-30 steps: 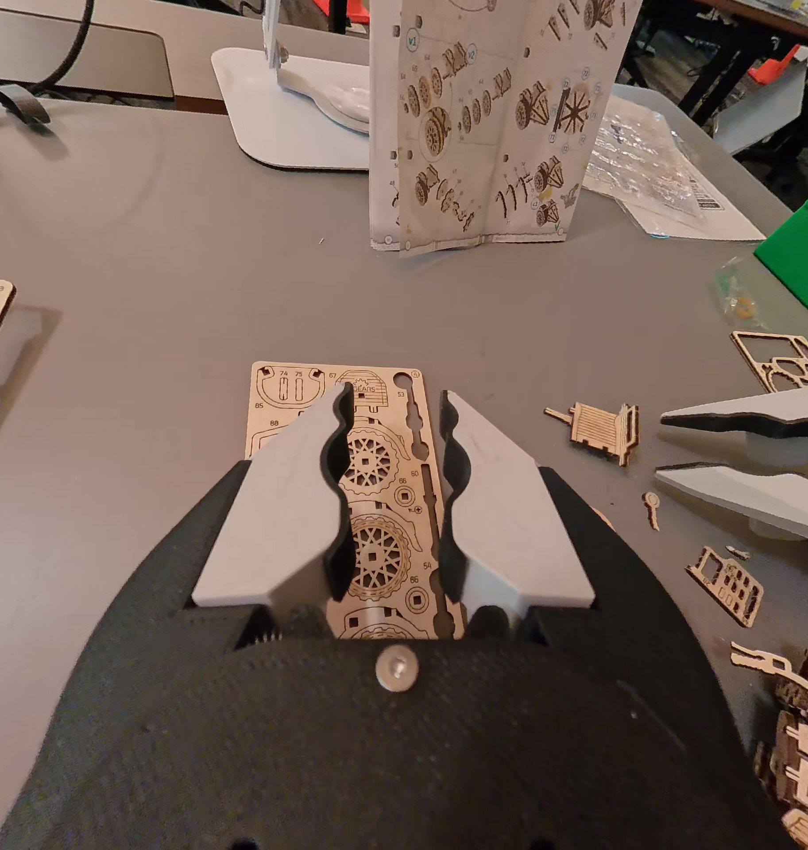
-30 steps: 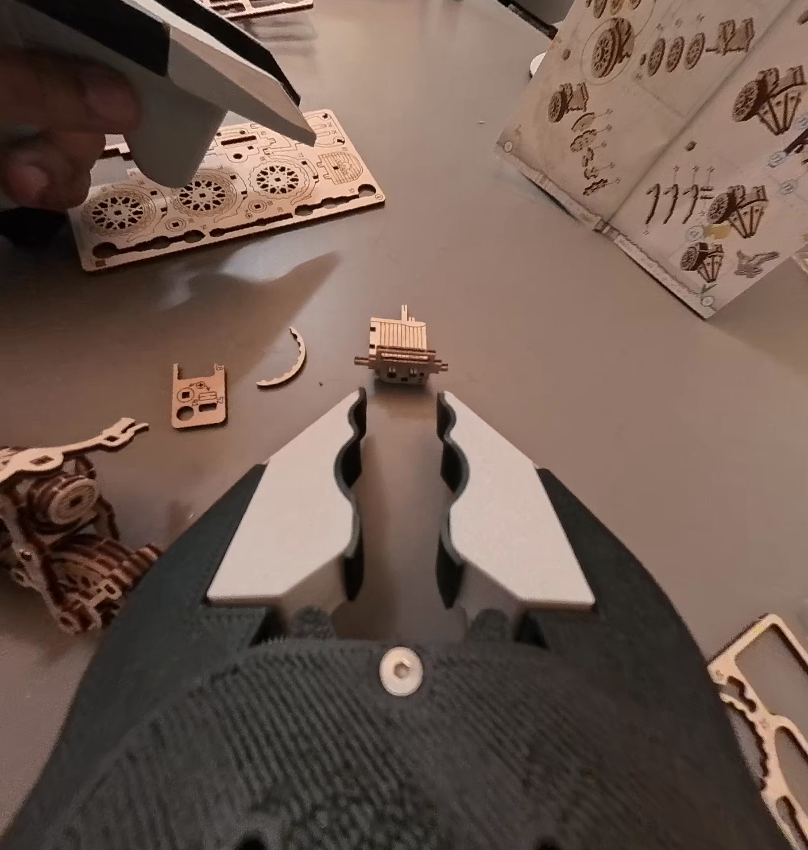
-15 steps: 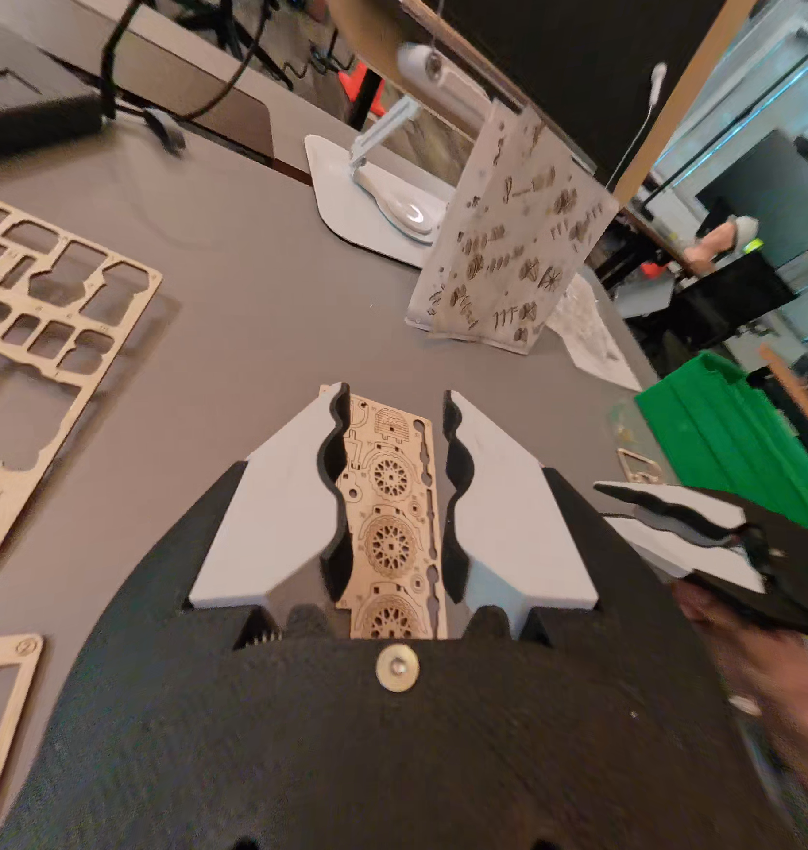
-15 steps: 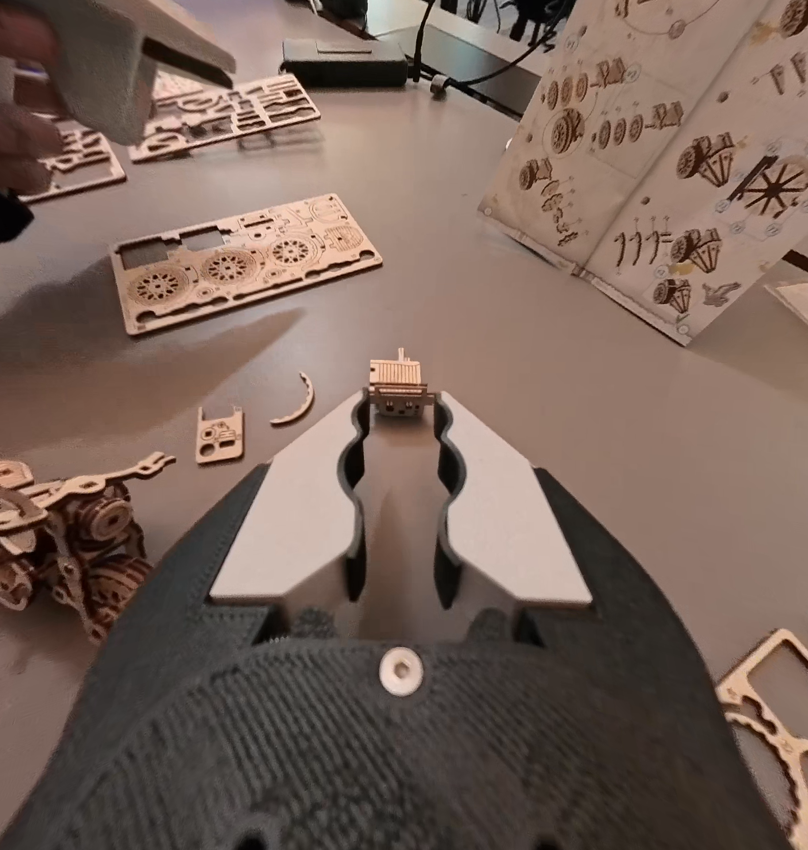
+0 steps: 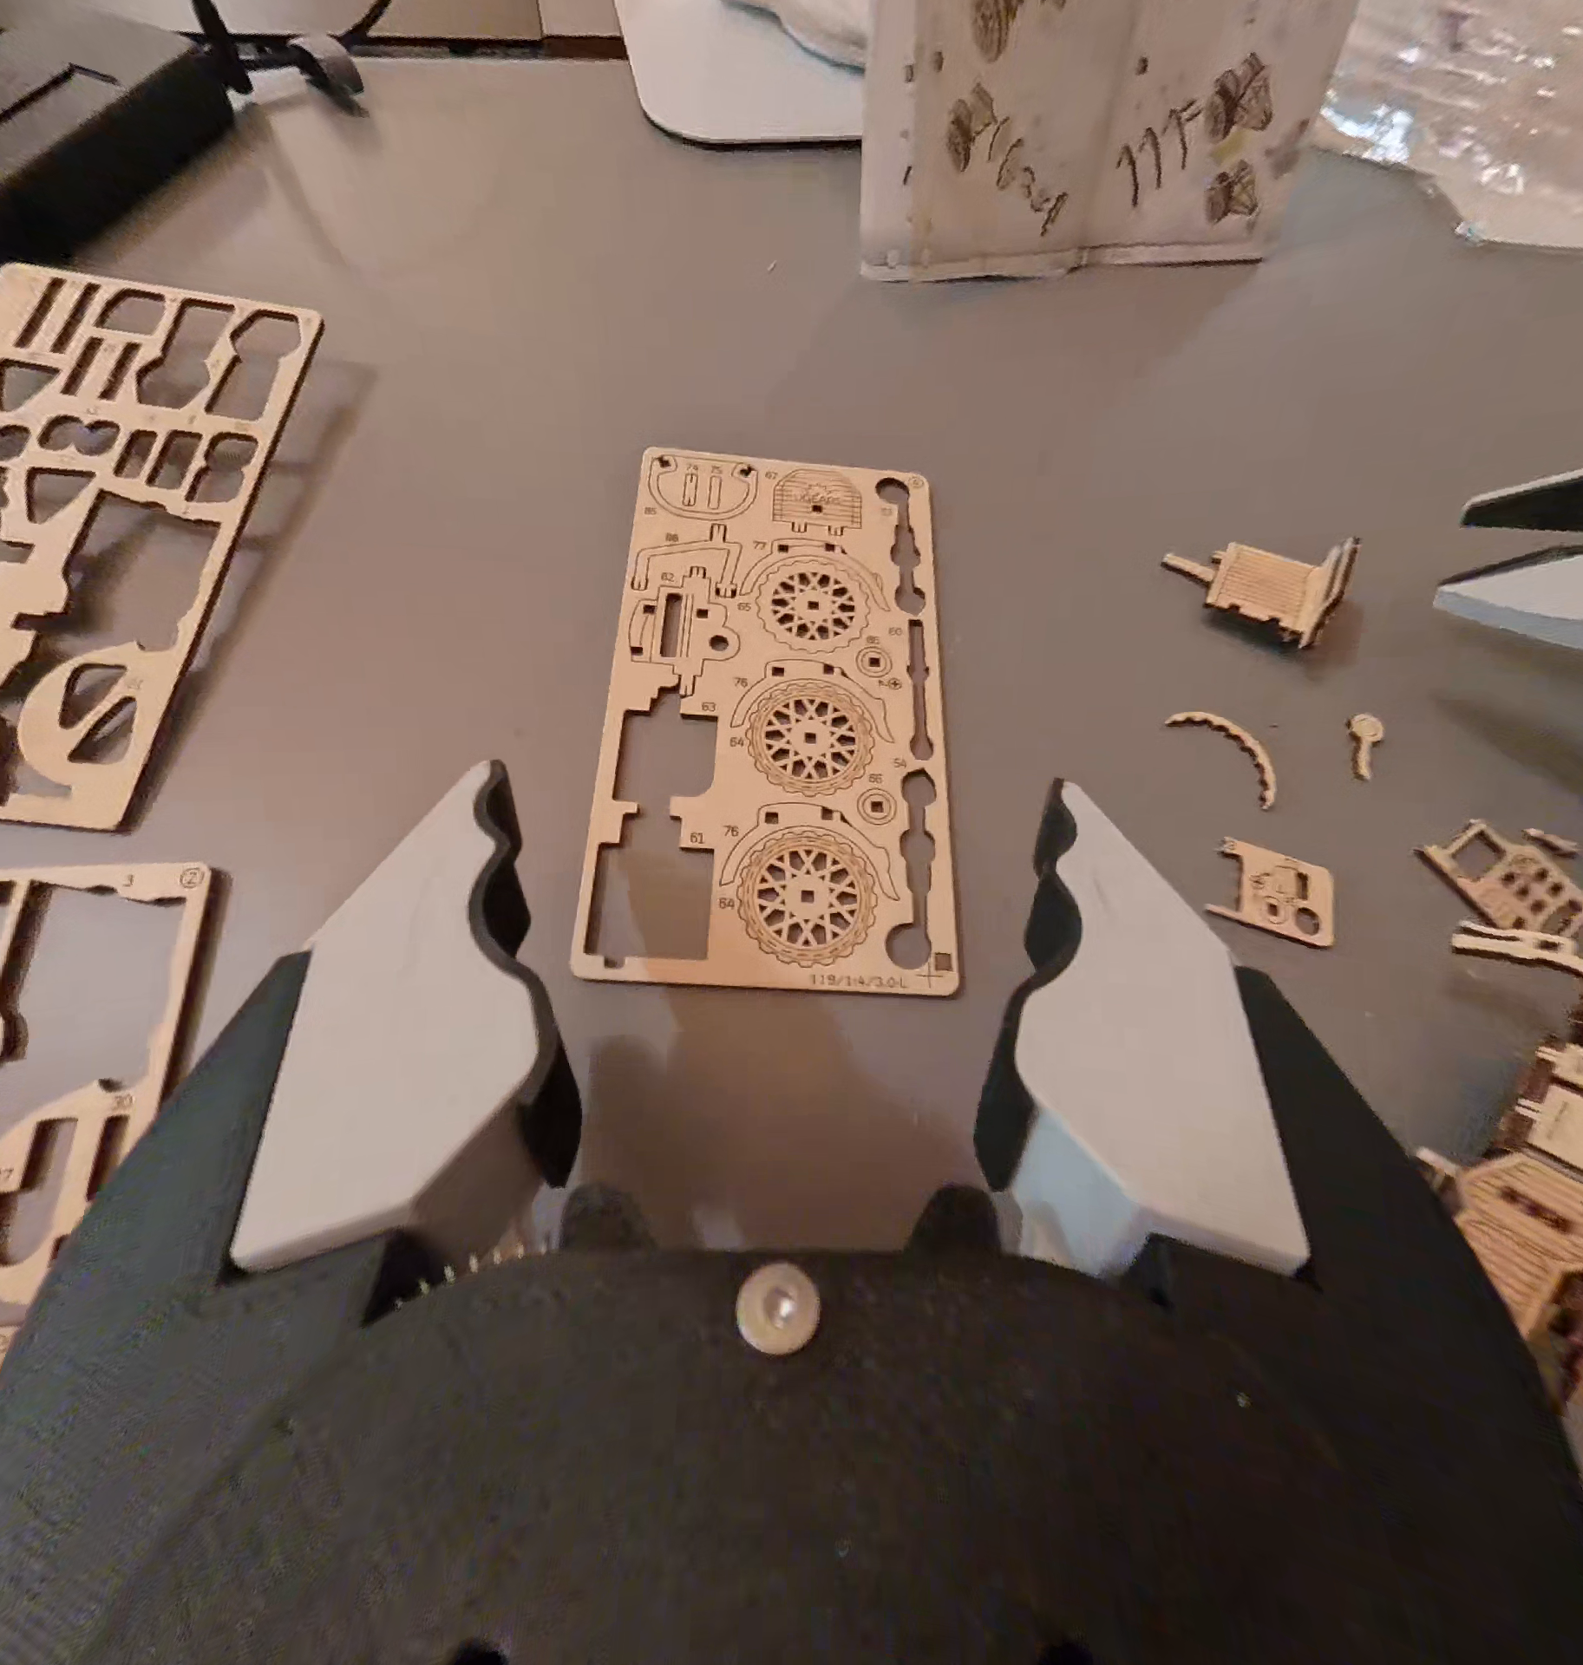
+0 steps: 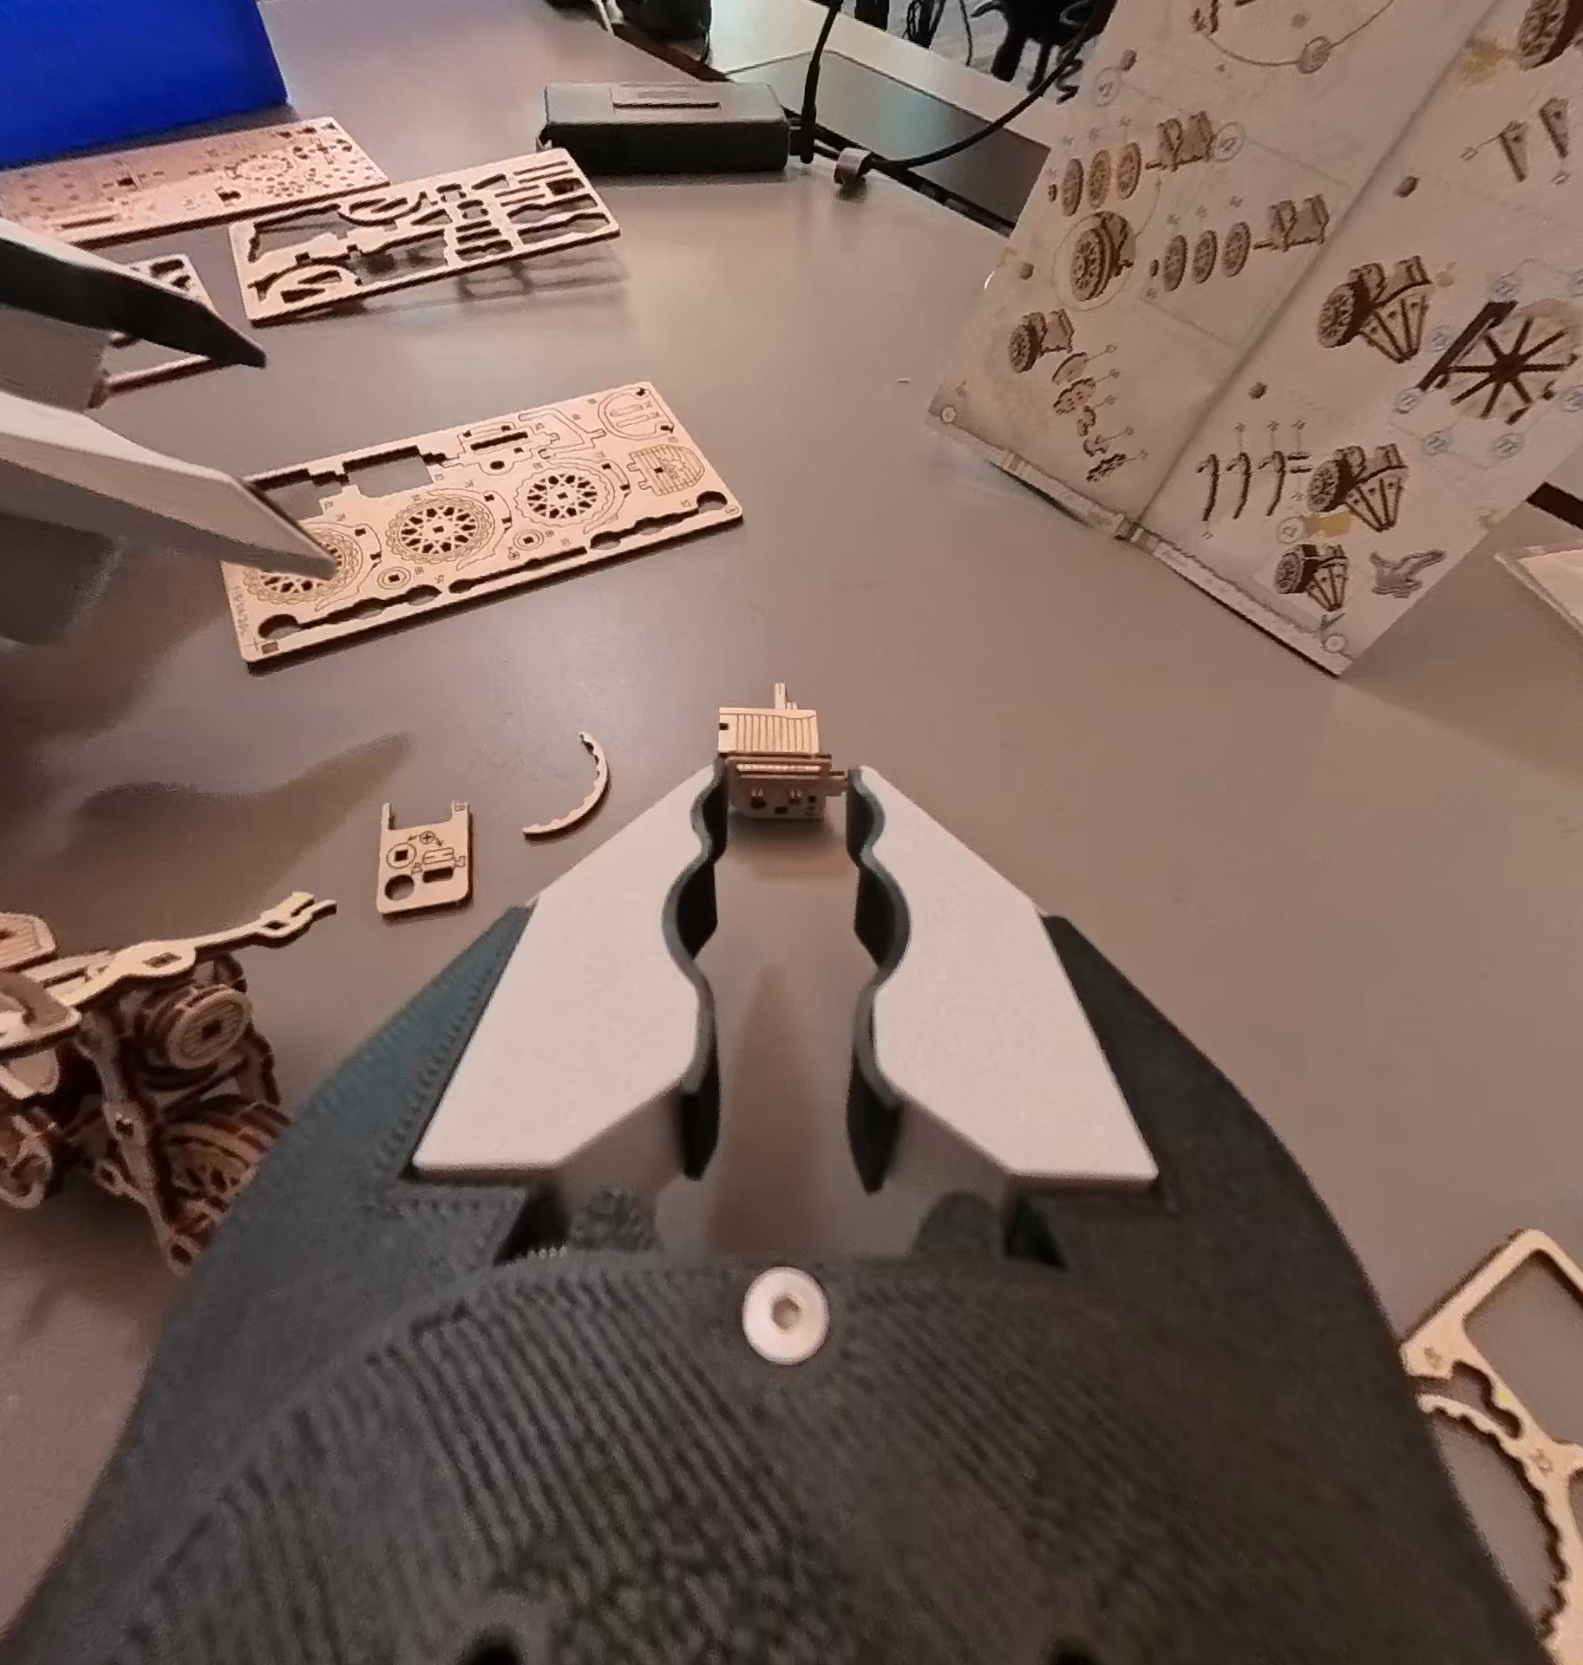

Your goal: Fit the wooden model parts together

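Step in hand, as judged: picking up the small sub-assembly (image 6: 777, 766) for fitting. It sits on the grey bench (image 6: 1085, 856), well clear of the part-built model (image 6: 93, 1036) at the left.

The right gripper (image 6: 778, 788) is low on the bench with its jaws partly open — their tips stand to either side of the sub-assembly's near end. Contact cannot be confirmed; nothing is gripped yet.

The left gripper (image 5: 774, 797) hangs above the near end of the wheel sheet (image 5: 769, 721) with jaws wide open and empty.

Loose parts lie between sub-assembly and model: a toothed arc (image 6: 576, 793) and a flat plate (image 6: 425, 856).

Next move calls for:
- closing the right jaws squarely on the sub-assembly — the slatted body looks fragile, so light force;
- lifting clear of the bench without snagging the protruding pegs.
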